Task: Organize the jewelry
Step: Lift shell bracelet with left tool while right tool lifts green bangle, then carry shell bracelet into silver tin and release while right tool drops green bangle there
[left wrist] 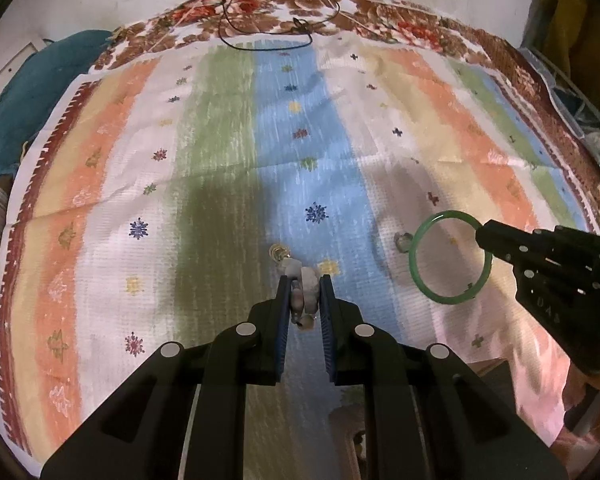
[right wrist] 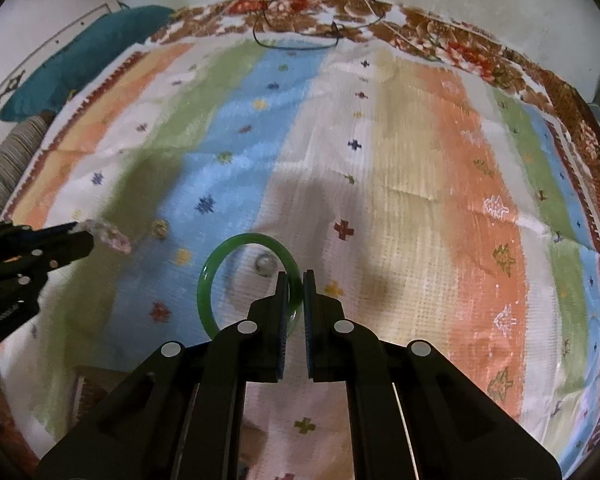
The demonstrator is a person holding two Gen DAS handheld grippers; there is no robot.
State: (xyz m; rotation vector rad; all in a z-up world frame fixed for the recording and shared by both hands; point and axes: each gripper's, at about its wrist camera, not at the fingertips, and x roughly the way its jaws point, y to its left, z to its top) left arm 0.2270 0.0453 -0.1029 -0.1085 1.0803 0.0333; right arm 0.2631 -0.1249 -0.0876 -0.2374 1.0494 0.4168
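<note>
My left gripper (left wrist: pixel 305 278) is shut on a pale beaded bracelet (left wrist: pixel 306 288), held just above the striped cloth (left wrist: pixel 228 152); it shows in the right wrist view (right wrist: pixel 108 236) too. My right gripper (right wrist: pixel 296 276) is shut on a green bangle (right wrist: pixel 220 268), which stands out to its left; the bangle also shows in the left wrist view (left wrist: pixel 450 258). A small gold ring (left wrist: pixel 278 251) lies on the blue stripe just beyond the bracelet. A clear ring (left wrist: pixel 403 240) lies beside the bangle and shows through it in the right wrist view (right wrist: pixel 265 265).
A black cord (left wrist: pixel 260 28) loops at the cloth's far edge. A teal cushion (left wrist: pixel 32 92) lies at the far left. A striped fabric (right wrist: pixel 8 168) lies off the cloth's left edge. A wall rises behind the cloth.
</note>
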